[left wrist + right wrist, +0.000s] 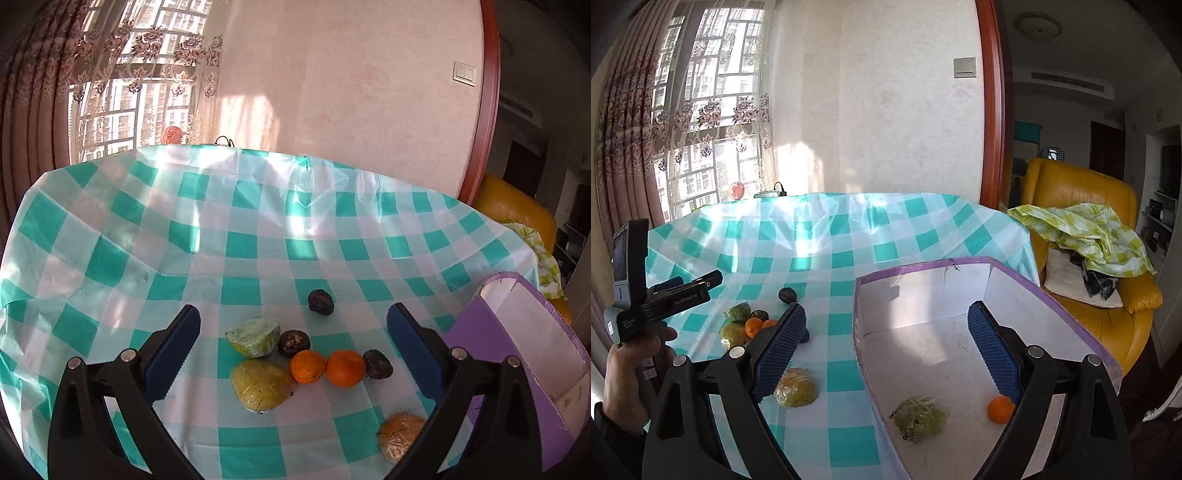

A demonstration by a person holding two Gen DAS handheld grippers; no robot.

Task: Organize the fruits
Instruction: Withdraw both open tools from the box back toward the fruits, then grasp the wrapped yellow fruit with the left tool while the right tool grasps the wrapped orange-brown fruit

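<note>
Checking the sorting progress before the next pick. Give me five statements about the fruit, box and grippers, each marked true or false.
1. The box holds an orange and a wrapped green fruit. True.
2. The left gripper grips an orange. False: it is open, holding nothing.
3. Two oranges lie side by side on the table. True.
4. The right gripper is shut. False: it is open.
5. The box is red. False: it has purple edges.

On my teal-checked tablecloth (236, 243), the purple-rimmed cardboard box (1071, 306) sits right of a loose fruit cluster (306, 354). In the box lie a wrapped green fruit (918, 415) and, right of it, a small orange (1000, 408).
</note>
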